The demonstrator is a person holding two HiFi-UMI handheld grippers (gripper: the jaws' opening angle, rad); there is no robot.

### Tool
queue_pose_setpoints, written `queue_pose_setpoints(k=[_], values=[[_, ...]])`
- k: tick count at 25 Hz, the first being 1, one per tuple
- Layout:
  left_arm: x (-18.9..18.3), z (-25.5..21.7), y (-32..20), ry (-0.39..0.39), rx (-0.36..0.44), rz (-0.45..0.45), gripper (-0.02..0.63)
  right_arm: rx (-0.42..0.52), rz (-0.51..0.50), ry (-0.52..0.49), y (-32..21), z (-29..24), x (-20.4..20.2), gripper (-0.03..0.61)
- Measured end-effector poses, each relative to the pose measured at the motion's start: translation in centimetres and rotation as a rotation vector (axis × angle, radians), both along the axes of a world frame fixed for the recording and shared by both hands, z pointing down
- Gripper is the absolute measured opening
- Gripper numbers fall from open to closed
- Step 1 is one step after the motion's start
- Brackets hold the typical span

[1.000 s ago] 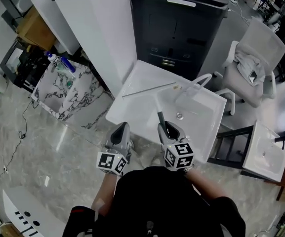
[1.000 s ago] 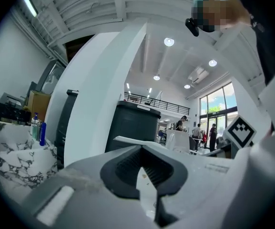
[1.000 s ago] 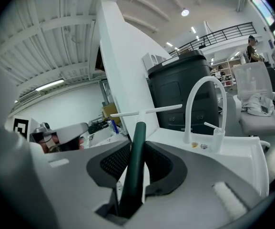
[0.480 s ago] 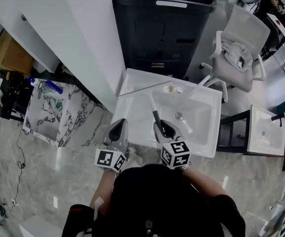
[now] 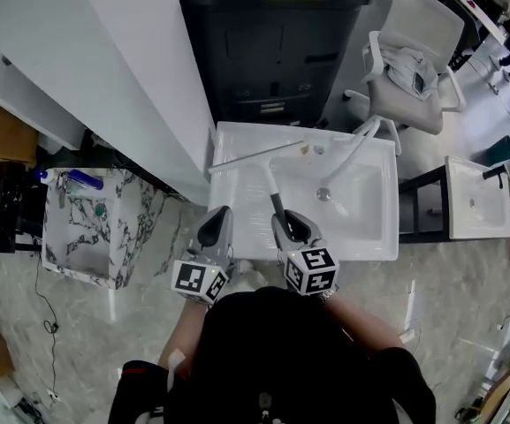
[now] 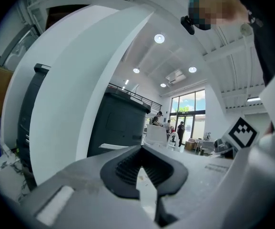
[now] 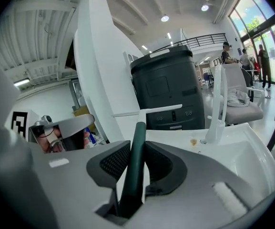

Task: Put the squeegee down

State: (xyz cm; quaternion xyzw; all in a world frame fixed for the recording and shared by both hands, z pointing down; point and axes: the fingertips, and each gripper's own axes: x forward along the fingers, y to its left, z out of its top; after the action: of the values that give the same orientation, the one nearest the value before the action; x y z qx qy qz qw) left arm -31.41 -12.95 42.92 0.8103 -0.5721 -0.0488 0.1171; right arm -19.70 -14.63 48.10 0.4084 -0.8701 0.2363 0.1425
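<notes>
The squeegee has a dark green handle [image 5: 277, 207] and a long white blade [image 5: 255, 157]. My right gripper [image 5: 288, 228] is shut on the handle, which runs up between its pads [image 7: 138, 151]. The blade [image 7: 149, 111] lies crosswise over the back left rim of the white sink [image 5: 365, 232]; whether it touches the rim I cannot tell. My left gripper [image 5: 216, 228] hovers beside the right one at the sink's front left corner. Its jaws [image 6: 144, 173] are shut, and they hold nothing.
A white curved faucet [image 5: 353, 151] rises at the sink's back. A black cabinet [image 5: 272, 51] stands behind it, a white wall panel [image 5: 140, 78] to its left and a grey chair [image 5: 409, 69] at back right. Left is a marble stand [image 5: 87, 228], right a second basin [image 5: 477, 201].
Both grippers swung sideways together, the squeegee still in the right one. The sink now sits squarely in front of them, with the blade over its back left rim.
</notes>
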Motion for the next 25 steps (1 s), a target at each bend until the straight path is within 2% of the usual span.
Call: queue_pose_setpoints(k=[9,25], values=[[-0.7,0.9,-1.4,-0.002,-0.024,0.082,0.002,-0.079,0.103,0.026,-0.4,3.2,-0.6,0.1],[-1.0,5.3,-3.9,0.008,-0.103,0.125,0.002,-0.3,0.267,0.073,-3.0,14.3,-0.5,0.1]])
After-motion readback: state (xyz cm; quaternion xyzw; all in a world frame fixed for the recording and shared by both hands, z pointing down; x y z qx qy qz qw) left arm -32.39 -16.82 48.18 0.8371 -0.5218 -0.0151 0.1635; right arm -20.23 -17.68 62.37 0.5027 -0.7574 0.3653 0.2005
